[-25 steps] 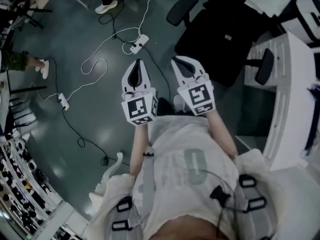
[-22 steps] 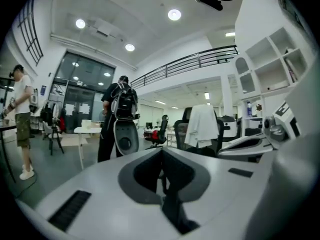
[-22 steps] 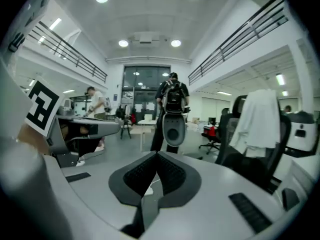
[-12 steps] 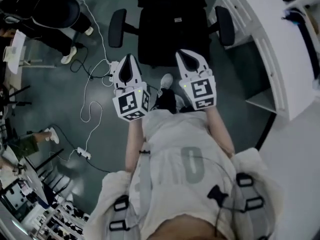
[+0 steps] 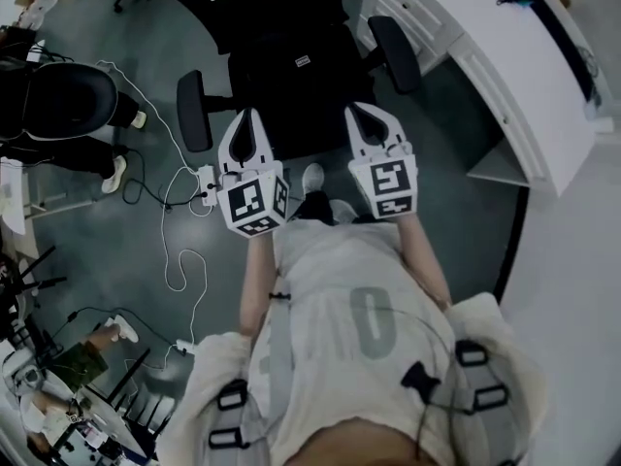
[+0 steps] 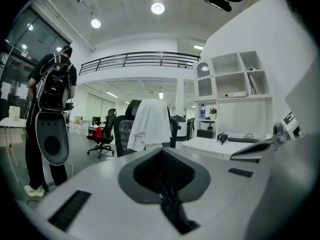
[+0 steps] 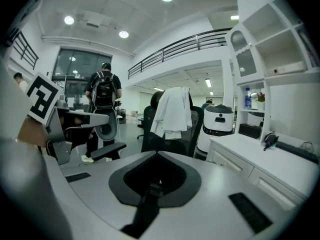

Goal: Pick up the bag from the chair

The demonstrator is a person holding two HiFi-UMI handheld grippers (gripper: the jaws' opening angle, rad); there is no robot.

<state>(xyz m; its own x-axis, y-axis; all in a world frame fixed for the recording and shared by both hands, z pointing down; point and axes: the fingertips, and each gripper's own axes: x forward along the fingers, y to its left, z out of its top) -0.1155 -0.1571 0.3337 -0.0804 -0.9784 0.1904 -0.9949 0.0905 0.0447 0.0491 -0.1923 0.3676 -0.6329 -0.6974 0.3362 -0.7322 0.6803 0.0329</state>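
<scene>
The bag (image 5: 301, 71) is a dark shape with a small white tag. It lies on the seat of the black office chair (image 5: 194, 111) and is hard to separate from the seat. A white cloth (image 7: 172, 111) hangs over the chair's backrest. The left gripper (image 5: 245, 115) and right gripper (image 5: 361, 112) are held side by side just short of the chair, pointing at it and apart from the bag. Both pairs of jaws are closed together with nothing between them. A white desk (image 5: 505, 76) stands just to the chair's right.
</scene>
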